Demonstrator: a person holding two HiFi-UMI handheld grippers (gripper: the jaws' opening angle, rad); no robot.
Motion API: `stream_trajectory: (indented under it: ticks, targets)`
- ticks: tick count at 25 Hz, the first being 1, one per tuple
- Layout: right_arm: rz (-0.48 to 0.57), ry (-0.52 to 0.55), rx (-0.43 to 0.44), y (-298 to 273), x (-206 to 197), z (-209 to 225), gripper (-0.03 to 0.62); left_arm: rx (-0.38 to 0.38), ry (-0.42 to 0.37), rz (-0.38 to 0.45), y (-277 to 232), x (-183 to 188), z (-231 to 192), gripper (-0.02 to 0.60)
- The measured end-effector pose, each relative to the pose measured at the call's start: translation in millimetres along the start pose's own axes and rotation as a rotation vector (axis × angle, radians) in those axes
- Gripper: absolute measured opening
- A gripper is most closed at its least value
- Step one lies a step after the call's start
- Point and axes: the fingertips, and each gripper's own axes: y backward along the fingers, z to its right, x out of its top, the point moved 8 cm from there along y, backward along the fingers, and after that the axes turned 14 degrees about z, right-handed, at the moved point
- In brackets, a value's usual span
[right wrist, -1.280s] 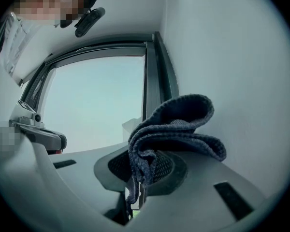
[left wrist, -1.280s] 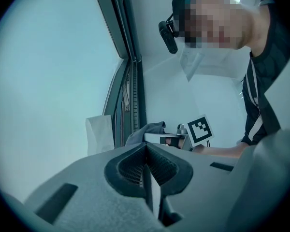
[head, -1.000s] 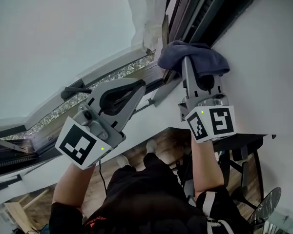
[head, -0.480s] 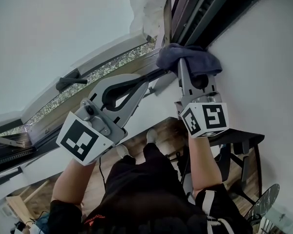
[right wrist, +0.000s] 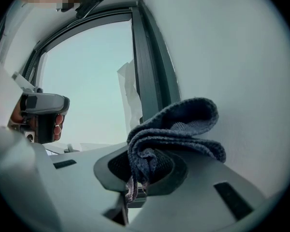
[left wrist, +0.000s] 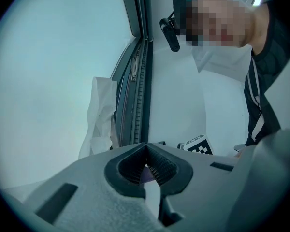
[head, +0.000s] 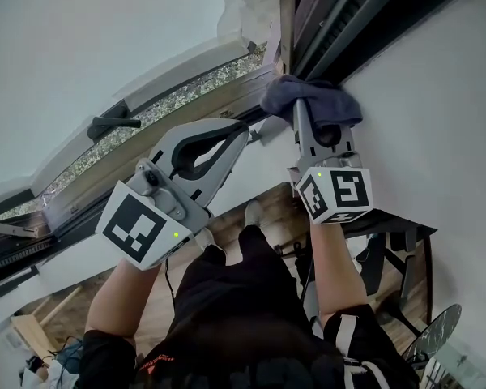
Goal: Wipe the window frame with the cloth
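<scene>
Far left: a black window handle (head: pixel 109 126) lies on the lower rail of the window frame (head: pixel 328 23), above a speckled strip (head: pixel 178 96) that runs along that rail.

Left gripper (head: pixel 241 130): jaws pressed together with nothing in them. The tip sits just below the rail, near the cloth but apart from it. Its own view shows a sliver of purplish colour through the slot behind the tips. I judge this to be the cloth seen beyond, not something held.

Crumpled white sheeting (head: pixel 245 10) hangs at the frame's corner, against the glass (head: pixel 81 39).

Right gripper (head: pixel 308 118): clenched on the blue-grey cloth (head: pixel 309 97), with one fold pinched deep between the jaws and the rest bunched over the tips. The cloth is at the frame's lower corner, where the dark upright meets the rail, beside the white wall (head: pixel 437 120).

Step in hand (judgement): wiping the upright, starting at the corner. To do it well:
- keep the bunched face flat on the dark profile
- run along the channel, not across it
- hold the pinch firm so the fold does not slip out
- steer clear of the sheeting

Hidden or unclear:
- the cloth covers the right jaw tips, so contact with the frame cannot be confirmed
- the upright is cut off at the top edge
- the grooves are in shadow — no dirt can be read there
</scene>
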Motion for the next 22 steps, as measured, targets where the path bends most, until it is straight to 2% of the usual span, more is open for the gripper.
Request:
stream_trajectory:
  ticks: [22]
  targets:
    - [-0.180,-0.069,-0.021,11,-79,10,0.037,0.025,0.029,-0.043,6,-24,1,0.018]
